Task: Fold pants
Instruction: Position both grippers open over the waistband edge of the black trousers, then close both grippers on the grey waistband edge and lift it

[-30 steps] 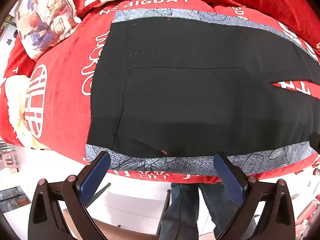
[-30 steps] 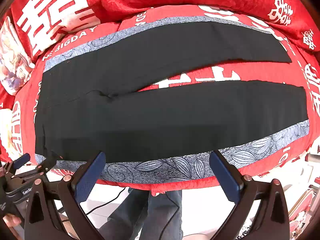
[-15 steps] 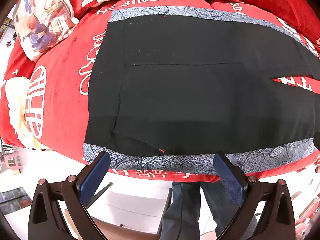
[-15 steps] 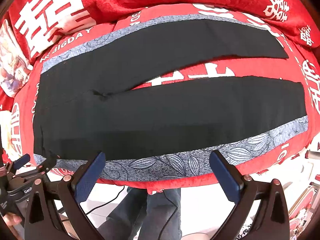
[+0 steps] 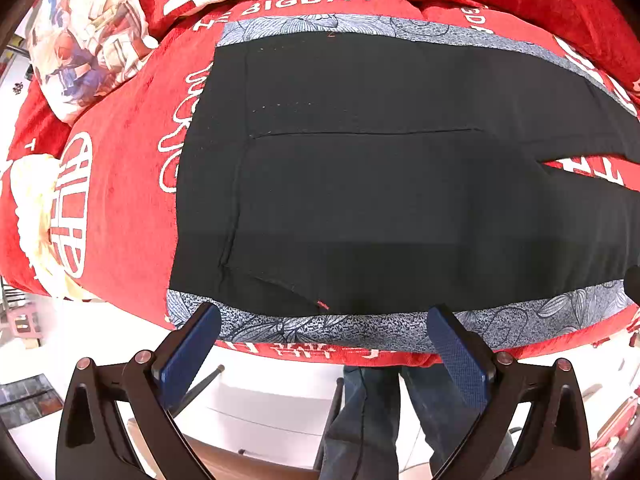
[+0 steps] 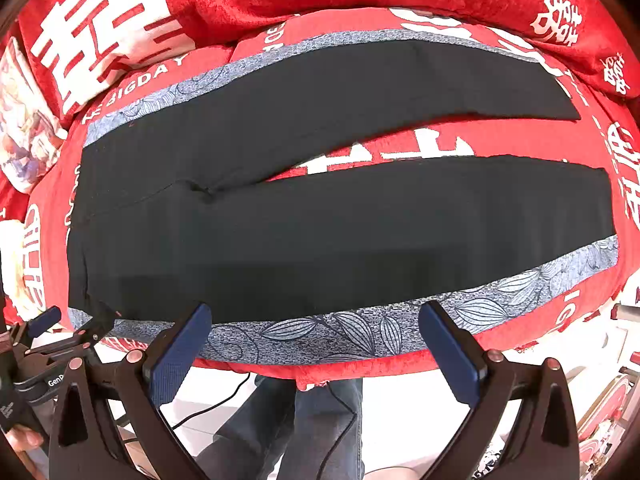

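Two grippers, each with two blue-padded fingers spread wide and holding nothing. Left gripper: its fingers hover at the near edge of the bed, just short of the waistband end of the black pants, without touching the cloth. Right gripper: its fingers hover likewise at the near edge, just short of the nearer leg of the pants. One pair of pants lies flat and unfolded on a grey leaf-patterned cloth, waist to the left, two legs running right and parted by a narrow wedge of bedding. Beneath lies one red blanket with white lettering. One printed pillow sits at the far left corner. No containers appear. The person's jeans show below the bed edge.
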The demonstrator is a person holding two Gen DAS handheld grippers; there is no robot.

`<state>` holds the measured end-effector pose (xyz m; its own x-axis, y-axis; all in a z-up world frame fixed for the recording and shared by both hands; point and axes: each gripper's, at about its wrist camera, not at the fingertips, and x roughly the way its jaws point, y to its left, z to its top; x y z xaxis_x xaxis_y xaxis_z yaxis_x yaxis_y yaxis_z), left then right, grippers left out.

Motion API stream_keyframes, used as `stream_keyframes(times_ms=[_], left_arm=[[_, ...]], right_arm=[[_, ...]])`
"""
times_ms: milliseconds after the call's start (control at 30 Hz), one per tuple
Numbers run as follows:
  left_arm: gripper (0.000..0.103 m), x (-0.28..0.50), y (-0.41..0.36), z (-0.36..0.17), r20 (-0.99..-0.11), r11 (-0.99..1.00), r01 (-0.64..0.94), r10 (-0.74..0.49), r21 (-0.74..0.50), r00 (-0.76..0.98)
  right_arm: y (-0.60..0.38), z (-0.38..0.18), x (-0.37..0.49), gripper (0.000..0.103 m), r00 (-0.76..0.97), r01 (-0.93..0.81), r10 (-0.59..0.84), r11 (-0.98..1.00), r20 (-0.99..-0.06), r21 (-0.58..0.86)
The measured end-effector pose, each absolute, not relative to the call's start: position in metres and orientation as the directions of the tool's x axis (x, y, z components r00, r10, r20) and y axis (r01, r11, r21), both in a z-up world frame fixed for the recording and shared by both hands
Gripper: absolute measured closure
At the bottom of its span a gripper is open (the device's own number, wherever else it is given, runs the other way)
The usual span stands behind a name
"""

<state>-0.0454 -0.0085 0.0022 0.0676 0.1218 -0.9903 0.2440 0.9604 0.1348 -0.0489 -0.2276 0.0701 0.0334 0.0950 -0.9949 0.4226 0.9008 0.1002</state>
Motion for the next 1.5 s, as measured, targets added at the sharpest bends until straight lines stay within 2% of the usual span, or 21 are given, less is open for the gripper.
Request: stream_keyframes(times_ms=[1067, 1500], left_arm=[[0.0, -0.049, -0.004, -0.003, -0.991, 0.966, 0.224, 0.12, 0.13, 0.059], [0.0, -0.05, 0.006, -0.005, -0.994, 0.975, 0.197, 0.09, 0.099, 0.054]], right_arm=[[-0.223, 0.06, -0.052, 0.0, 0.025, 0.404, 0.122, 0.907, -0.992, 0.122], [-0.229, 0.061, -0.057, 0.0, 0.069, 0.422, 0.18, 0.886, -0.981, 0.192]])
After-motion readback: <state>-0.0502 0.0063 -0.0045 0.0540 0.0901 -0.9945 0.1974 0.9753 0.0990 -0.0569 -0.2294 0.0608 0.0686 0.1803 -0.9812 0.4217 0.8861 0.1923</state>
